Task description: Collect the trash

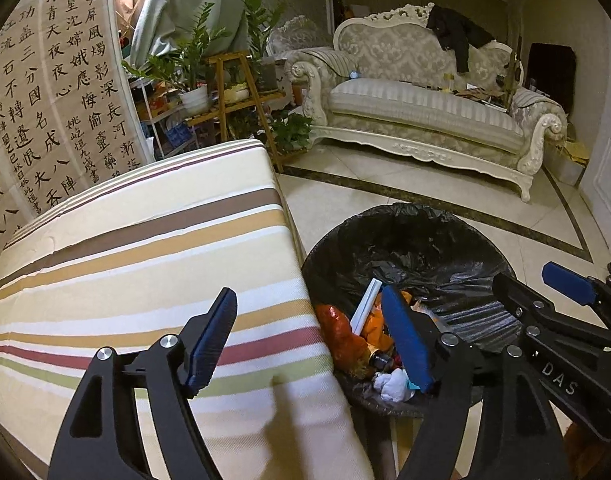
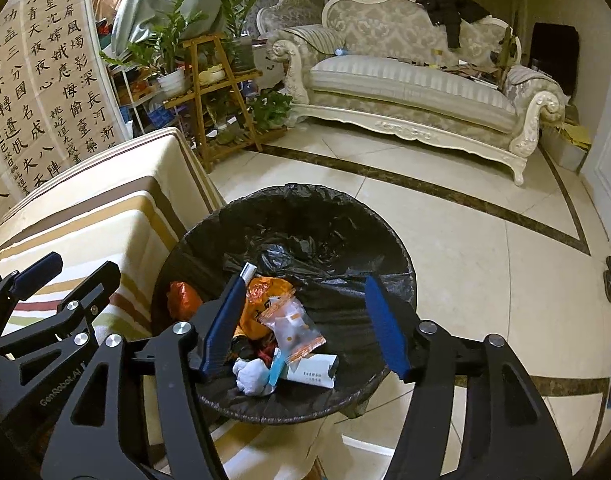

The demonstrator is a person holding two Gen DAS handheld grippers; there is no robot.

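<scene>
A round bin lined with a black bag stands on the tiled floor beside the striped table. Inside lie an orange wrapper, a clear snack packet, a white crumpled tissue, a white box and a red wrapper. My right gripper hangs open over the bin with nothing between its fingers. My left gripper is open too, one finger over the striped tablecloth, the other over the bin. The right gripper shows at the right edge of the left wrist view.
A cream carved sofa with a dark jacket stands across the room. A wooden plant stand with potted plants is behind the table. A calligraphy panel lines the left. Pale floor tiles lie to the right of the bin.
</scene>
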